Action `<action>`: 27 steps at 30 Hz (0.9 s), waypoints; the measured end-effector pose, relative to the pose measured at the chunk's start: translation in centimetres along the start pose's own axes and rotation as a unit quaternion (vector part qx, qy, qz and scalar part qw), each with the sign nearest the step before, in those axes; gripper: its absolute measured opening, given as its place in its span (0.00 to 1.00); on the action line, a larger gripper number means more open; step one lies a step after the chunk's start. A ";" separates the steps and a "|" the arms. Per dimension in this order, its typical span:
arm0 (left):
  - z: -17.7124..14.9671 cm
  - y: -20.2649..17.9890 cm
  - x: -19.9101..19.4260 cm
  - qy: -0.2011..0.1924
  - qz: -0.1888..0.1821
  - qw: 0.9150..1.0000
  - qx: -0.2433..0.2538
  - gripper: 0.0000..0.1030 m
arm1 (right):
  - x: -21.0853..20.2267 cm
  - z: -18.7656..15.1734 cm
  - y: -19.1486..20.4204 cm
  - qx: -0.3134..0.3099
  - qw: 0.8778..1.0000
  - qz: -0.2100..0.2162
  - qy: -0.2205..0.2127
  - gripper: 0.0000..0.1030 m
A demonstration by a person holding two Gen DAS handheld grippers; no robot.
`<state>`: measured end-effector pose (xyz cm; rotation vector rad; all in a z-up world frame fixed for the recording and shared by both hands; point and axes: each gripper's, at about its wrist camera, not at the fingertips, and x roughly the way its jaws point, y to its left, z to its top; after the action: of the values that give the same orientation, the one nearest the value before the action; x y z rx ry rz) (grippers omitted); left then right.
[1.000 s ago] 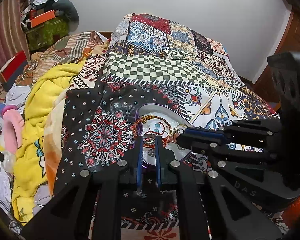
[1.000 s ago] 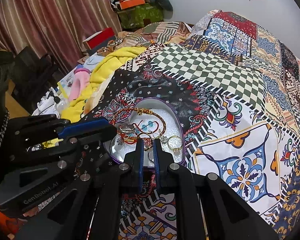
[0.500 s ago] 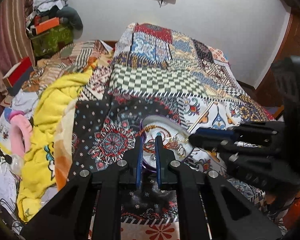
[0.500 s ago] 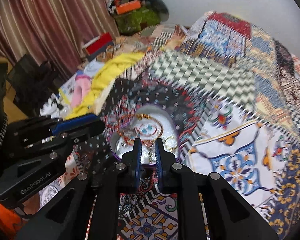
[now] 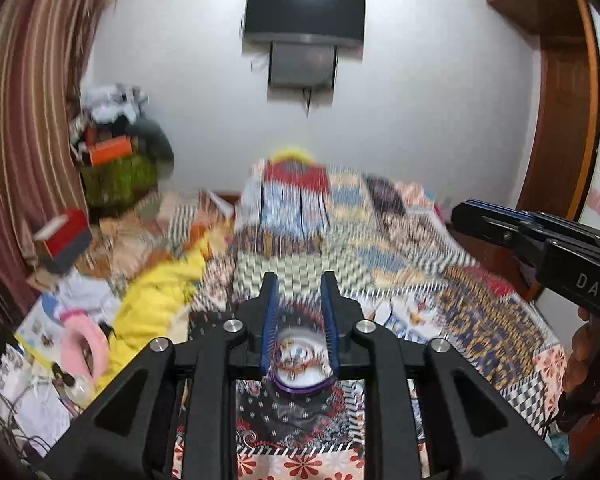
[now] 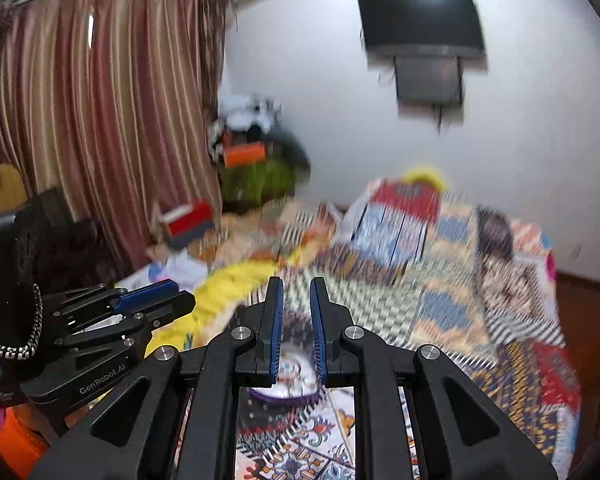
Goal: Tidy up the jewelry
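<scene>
Jewelry [image 5: 300, 358] is seen pretty blurred, a tangle of reddish and gold bits piled in a purple-rimmed dish [image 5: 302, 390] on the patterned bedspread [image 5: 480, 320]. No long axis or pointing direction can be made out. The dish is framed between the left gripper's [image 5: 299, 294] spread, empty fingers, and likewise between those of the right gripper [image 6: 295, 294], slightly parted and empty. Open bedspread is left around the dish; further back, a yellow blanket [image 5: 160, 300] and a wall-mounted TV [image 5: 304, 14] are seen.

One jewelry dish [image 5: 302, 388], two tools, one television [image 5: 305, 12].
</scene>
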<state>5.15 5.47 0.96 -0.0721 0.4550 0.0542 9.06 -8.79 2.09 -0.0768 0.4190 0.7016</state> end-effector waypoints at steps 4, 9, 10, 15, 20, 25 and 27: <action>0.9 -0.6 -4.0 -0.058 0.016 0.998 0.005 0.37 | -3.8 0.6 1.5 -0.004 0.998 -0.019 -0.060 0.29; 1.4 -0.6 -8.4 -0.116 0.032 0.993 -0.002 0.51 | -7.6 0.5 3.4 -0.006 0.990 -0.059 -0.131 0.62; 1.4 -0.5 -9.0 -0.124 0.037 0.992 -0.004 0.54 | -8.1 0.5 3.7 -0.011 0.988 -0.069 -0.139 0.64; 1.2 -0.2 -11.1 -0.147 0.046 0.988 -0.012 0.81 | -9.6 0.2 4.9 -0.016 0.980 -0.102 -0.168 0.91; 0.8 -0.3 -11.7 -0.156 0.065 0.986 -0.004 0.90 | -9.4 0.3 4.7 -0.010 0.977 -0.120 -0.175 1.00; 0.6 -0.3 -12.0 -0.159 0.069 0.985 -0.005 0.95 | -9.1 0.2 4.7 -0.009 0.980 -0.117 -0.163 1.00; 0.6 -0.3 -12.0 -0.159 0.068 0.985 -0.007 0.96 | -9.3 0.0 4.8 -0.011 0.980 -0.117 -0.162 1.00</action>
<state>-5.32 4.82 6.85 -0.0442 0.1388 0.2012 -0.41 -10.76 6.12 -0.0298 0.0863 0.4745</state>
